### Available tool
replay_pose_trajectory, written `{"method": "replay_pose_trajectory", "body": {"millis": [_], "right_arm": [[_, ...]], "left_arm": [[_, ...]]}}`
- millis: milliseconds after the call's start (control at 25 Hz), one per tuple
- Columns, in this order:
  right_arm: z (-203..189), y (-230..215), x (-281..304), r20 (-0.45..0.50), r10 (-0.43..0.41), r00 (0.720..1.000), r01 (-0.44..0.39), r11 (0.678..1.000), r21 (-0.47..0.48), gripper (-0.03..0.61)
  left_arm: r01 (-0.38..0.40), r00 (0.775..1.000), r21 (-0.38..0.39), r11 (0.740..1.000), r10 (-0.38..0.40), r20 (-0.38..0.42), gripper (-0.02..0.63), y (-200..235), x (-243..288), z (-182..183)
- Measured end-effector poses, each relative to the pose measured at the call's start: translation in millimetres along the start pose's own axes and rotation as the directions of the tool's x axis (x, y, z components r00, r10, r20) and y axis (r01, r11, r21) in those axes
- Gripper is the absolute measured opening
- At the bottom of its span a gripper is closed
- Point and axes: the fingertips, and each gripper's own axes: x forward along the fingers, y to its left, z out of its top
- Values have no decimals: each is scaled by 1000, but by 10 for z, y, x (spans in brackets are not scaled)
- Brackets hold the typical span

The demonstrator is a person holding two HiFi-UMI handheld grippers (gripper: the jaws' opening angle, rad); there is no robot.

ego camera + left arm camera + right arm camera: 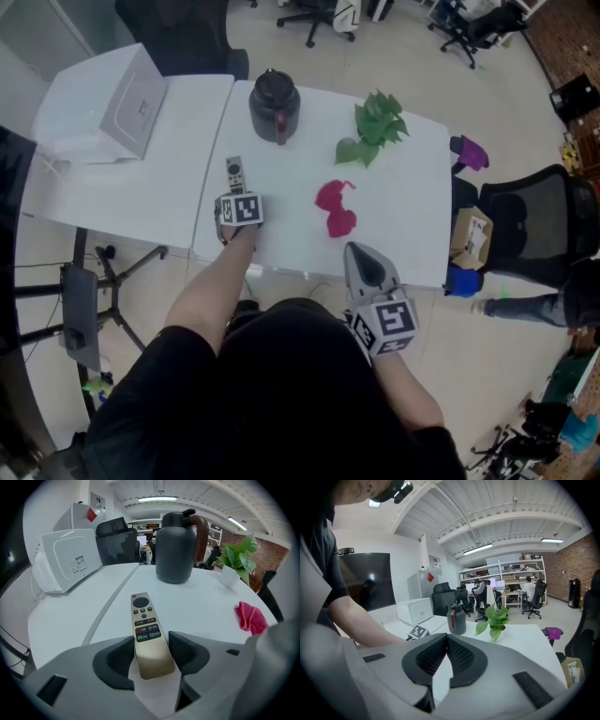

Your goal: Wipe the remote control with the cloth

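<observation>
A slim gold remote control point(234, 172) point(146, 630) lies flat on the white table point(403, 216), buttons up. My left gripper point(234, 193) point(151, 651) points steeply down at it. Its pads straddle the remote's near end with a thin gap still showing on the right side, so it is open around the remote. The pink cloth point(335, 208) point(251, 617) lies crumpled on the table to the right of the remote, untouched. My right gripper point(362, 253) point(446, 641) hovers by the table's near edge, below the cloth, shut and holding nothing.
A dark kettle point(274, 105) stands behind the remote, with a green plant point(377, 127) to its right. A white box appliance point(108, 103) sits on the neighbouring table at the left. A black office chair point(534, 225) stands past the table's right edge.
</observation>
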Motion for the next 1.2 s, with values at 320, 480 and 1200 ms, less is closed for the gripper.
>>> {"method": "replay_pose_trajectory", "body": {"millis": [320,480,1200], "right_arm": [[7,15,80,-1,15,1000,-15,1000,2,9],[26,79,150,7,36,999,-36,999,-1,9],[-494,-325,752,-139,-50,989,43,998,-53,16]], "left_arm": [[21,999,51,998,-22,29,218,-20,-83,39],[44,995,116,992,-54,84,215,-4,-228,94],[159,786,589,792,-463,410,213,-688,-2346,489]]}}
